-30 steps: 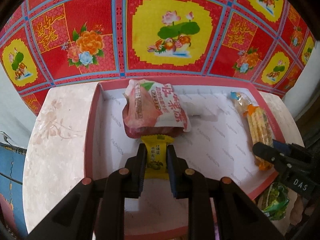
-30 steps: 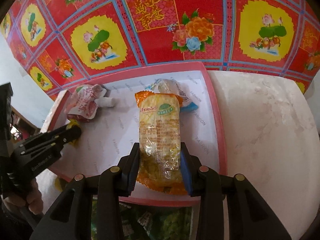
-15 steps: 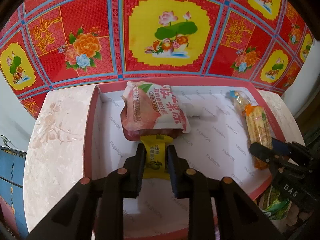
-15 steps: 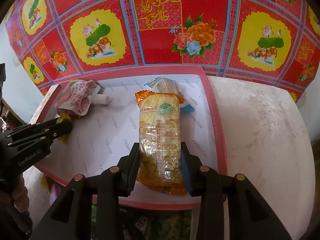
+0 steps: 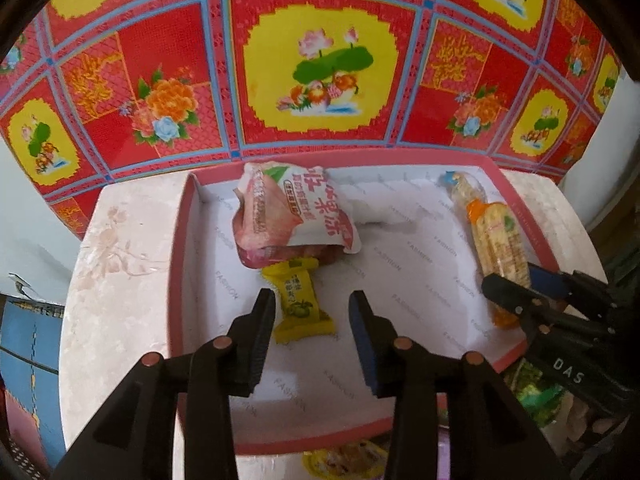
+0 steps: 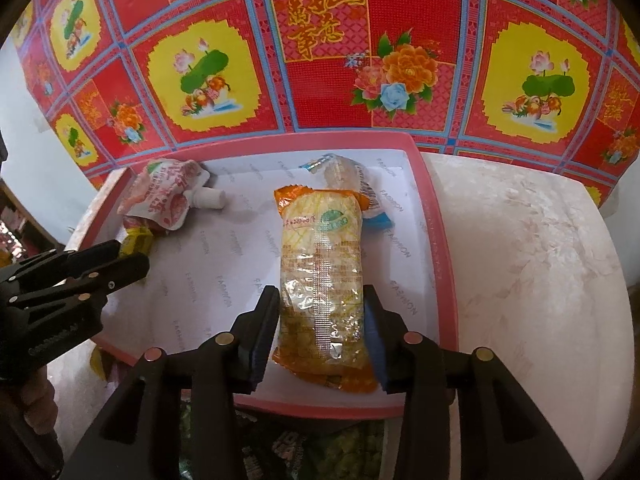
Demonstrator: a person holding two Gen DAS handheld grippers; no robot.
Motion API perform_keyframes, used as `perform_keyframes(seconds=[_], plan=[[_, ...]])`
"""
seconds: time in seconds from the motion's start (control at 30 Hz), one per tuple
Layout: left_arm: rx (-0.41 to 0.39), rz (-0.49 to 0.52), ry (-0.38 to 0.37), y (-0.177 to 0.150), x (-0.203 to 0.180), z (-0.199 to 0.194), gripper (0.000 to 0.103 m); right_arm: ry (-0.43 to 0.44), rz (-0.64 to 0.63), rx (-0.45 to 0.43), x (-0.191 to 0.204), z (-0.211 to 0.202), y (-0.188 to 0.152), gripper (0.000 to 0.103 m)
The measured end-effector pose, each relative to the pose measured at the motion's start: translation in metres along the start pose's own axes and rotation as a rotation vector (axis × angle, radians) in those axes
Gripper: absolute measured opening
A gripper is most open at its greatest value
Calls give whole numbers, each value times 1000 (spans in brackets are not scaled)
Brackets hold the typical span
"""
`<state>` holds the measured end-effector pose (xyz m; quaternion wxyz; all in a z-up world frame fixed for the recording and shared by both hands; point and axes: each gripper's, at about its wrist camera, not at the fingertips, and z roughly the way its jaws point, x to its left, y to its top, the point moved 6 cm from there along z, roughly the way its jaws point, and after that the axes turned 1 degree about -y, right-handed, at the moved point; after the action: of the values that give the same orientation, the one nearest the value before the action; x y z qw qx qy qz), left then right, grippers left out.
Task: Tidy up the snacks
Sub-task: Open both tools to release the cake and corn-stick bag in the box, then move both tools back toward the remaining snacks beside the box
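Snacks lie in a pink-rimmed box (image 5: 176,280) on the pale marbled desk (image 5: 120,264). From the left wrist, the left tool (image 5: 312,304) is released, its fingers apart on either side of a small yellow candy (image 5: 298,300), which rests flat, its top tucked under a pink-and-white pouch (image 5: 292,216). From the right wrist, the right tool (image 6: 320,300) is clenched on a long clear packet with orange ends (image 6: 320,264), lying lengthwise near the box's right wall, over a blue-ended packet (image 6: 352,176).
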<state>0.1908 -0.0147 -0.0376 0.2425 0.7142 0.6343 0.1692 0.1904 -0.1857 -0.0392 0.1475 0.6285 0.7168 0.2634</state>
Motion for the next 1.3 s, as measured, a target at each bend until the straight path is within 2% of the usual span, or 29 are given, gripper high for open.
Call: perform_keyframes(seconds=[0.03, 0.1, 0.2, 0.63, 1.3], plan=[[-2, -4, -1, 0, 1, -2, 40, 10, 9, -5, 0, -2, 0, 49], [-6, -13, -4, -1, 2, -7, 40, 20, 16, -18, 0, -6, 1, 63], [-6, -18, -5, -3, 3, -13, 40, 30, 5, -42, 3, -15, 2, 69], [-15, -46, -23, -11, 2, -41, 40, 60, 6, -121, 11, -57, 0, 69], [-41, -18, -27, -28, -26, -72, 40, 70, 43, -142, 1, -94, -27, 69]])
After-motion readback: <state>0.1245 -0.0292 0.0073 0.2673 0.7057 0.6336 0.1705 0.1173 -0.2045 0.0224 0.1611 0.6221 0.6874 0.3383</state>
